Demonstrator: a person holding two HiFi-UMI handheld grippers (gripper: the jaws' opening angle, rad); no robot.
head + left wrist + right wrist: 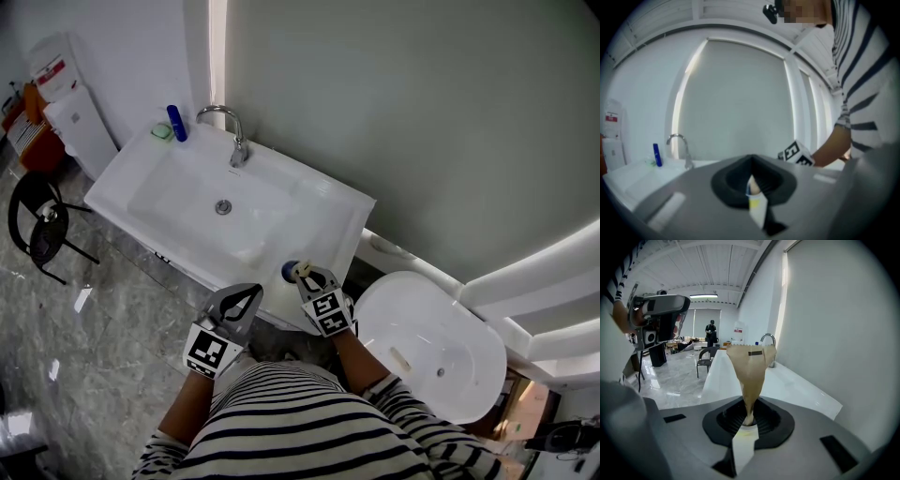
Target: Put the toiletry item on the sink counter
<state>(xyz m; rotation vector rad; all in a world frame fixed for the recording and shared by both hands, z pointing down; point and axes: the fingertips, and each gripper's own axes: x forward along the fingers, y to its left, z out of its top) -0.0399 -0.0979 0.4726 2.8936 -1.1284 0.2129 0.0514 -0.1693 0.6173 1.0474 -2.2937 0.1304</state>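
Right gripper (305, 275) pinches the tan tube (751, 366) over the sink counter's (328, 202) near right corner, with bare white surface beyond. Left gripper (246, 298), closed and empty, hangs off the near edge above the grey floor (94, 375).

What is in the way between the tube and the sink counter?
Nothing I can see. The right gripper pinches the tube by the counter's bare near corner. The blue bottle and the tap stand far off at the back.
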